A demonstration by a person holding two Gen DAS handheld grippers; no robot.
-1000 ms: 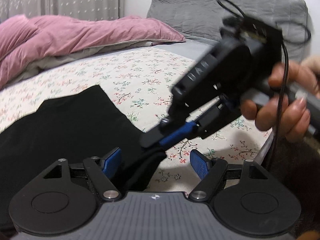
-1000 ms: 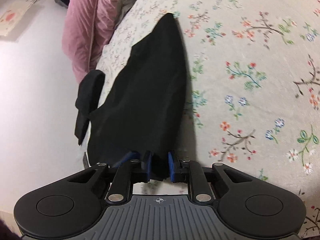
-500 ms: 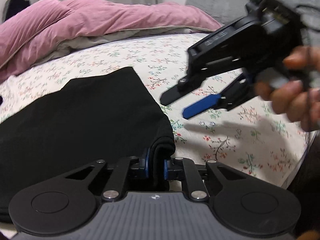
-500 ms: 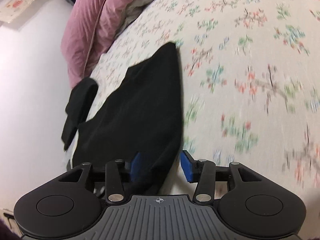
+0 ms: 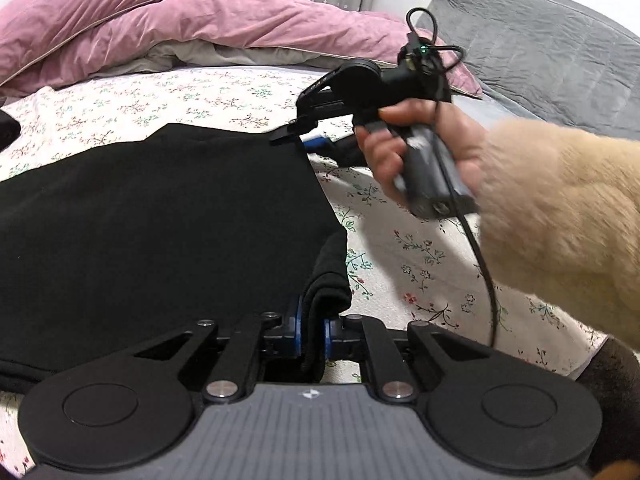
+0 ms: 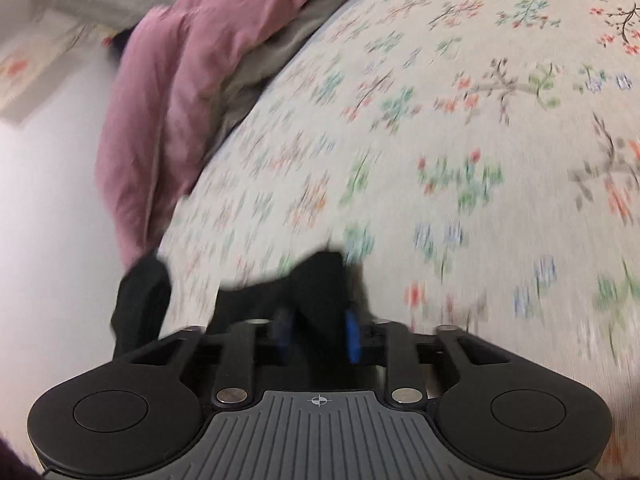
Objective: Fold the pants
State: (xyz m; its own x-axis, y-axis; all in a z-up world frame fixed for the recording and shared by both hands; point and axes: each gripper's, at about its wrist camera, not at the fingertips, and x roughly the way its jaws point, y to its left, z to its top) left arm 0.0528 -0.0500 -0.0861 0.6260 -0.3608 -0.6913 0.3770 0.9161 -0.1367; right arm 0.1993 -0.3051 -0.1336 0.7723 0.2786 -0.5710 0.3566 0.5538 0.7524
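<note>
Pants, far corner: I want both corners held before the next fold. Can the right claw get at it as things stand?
Probably yes: the right claw looks closed on black cloth of the pants at that corner, nothing in between.

The pants [image 5: 160, 216] are matt black cloth; the quilt [image 5: 160, 20] is soft pink velvet; the sleeve [image 5: 560, 208] is fluffy.

pants [image 5: 160, 220] on bed [image 5: 420, 240] | quilt [image 5: 160, 20] behind | pillow [image 5: 540, 40] behind-right

A bed in a floral sheet [image 5: 224, 92] carries a pink duvet [image 5: 168, 20] and grey pillow [image 5: 552, 48].
</note>
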